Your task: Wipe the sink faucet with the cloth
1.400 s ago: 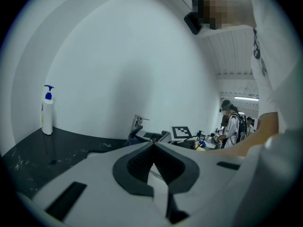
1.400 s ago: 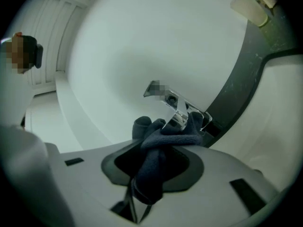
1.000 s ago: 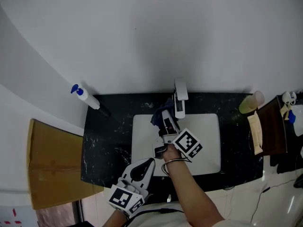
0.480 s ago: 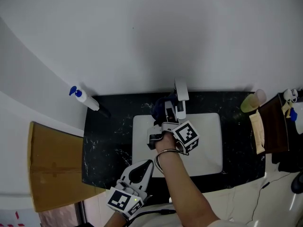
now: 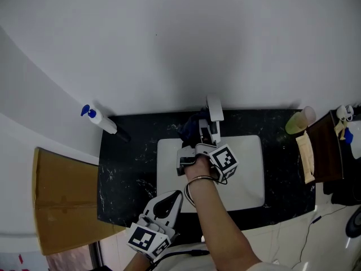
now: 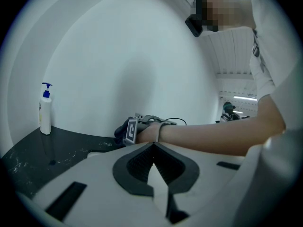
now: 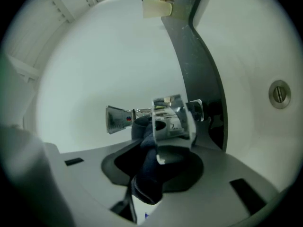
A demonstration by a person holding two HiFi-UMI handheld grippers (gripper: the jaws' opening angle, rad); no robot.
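Note:
The chrome faucet (image 5: 214, 115) stands at the back of the white sink (image 5: 248, 168). In the right gripper view the faucet (image 7: 168, 115) fills the middle, lying sideways in the picture, just beyond the jaws. My right gripper (image 5: 198, 139) is shut on a dark blue cloth (image 7: 147, 170), and the bunched cloth (image 5: 189, 129) presses against the faucet's left side. My left gripper (image 5: 171, 199) hangs still over the counter's front edge, jaws shut and empty. In the left gripper view, beyond the left gripper (image 6: 152, 148), the person's forearm reaches to the faucet.
A white bottle with a blue pump (image 5: 99, 119) stands on the black counter (image 5: 127, 165) at the back left. A cardboard box (image 5: 62, 199) lies left of the counter. A yellow-green cup (image 5: 299, 122) and a brown board (image 5: 325, 150) are at the right. The sink's overflow (image 7: 279, 93) shows.
My right gripper has rolled and shifted left and back along the faucet with the cloth in it. The left gripper has stayed put.

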